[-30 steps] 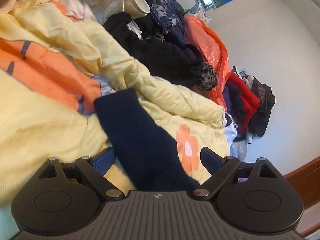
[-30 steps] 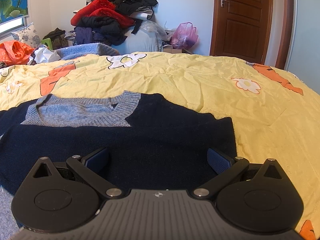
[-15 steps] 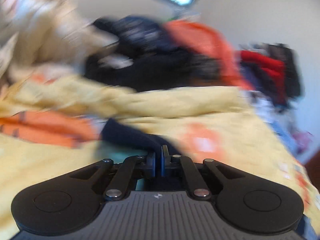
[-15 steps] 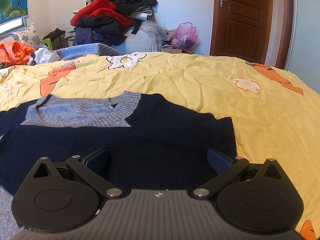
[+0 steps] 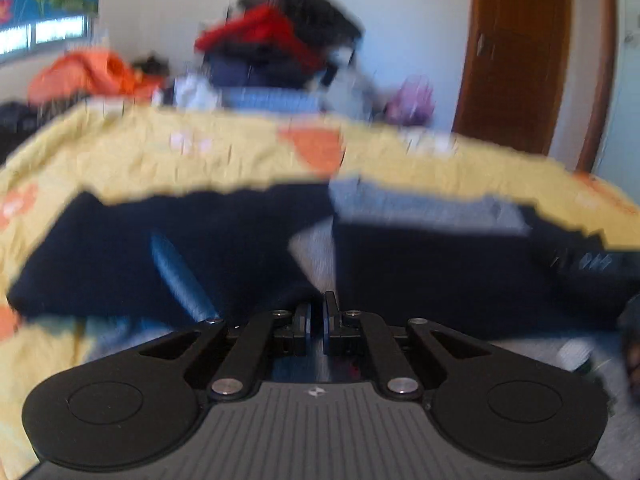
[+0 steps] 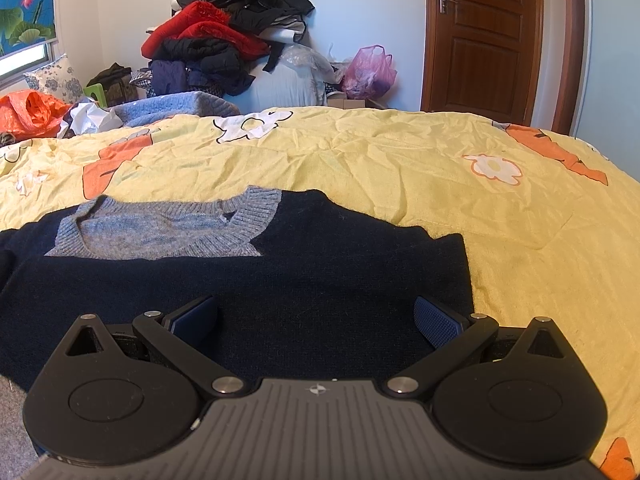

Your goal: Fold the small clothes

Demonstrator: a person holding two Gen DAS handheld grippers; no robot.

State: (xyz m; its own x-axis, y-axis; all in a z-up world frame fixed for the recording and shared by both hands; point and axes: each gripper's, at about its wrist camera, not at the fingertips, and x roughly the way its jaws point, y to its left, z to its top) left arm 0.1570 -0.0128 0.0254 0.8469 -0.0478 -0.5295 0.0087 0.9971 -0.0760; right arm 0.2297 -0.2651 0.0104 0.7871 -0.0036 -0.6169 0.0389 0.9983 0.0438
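Lying flat on the yellow bed (image 6: pixel 360 152), the navy sweater (image 6: pixel 320 272) sits beneath the right gripper (image 6: pixel 316 316), fingers apart; left gripper (image 5: pixel 316 320) fingers together, grip unclear.

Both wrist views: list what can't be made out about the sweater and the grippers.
- Left wrist view: motion blur smears everything; whether the shut left gripper pinches the navy sweater can't be told.
- Right wrist view: the right gripper, jaws open, covers the sweater's near hem; the left sleeve runs off the left edge.
- Right wrist view: items in the clothes pile overlap, too small to separate.
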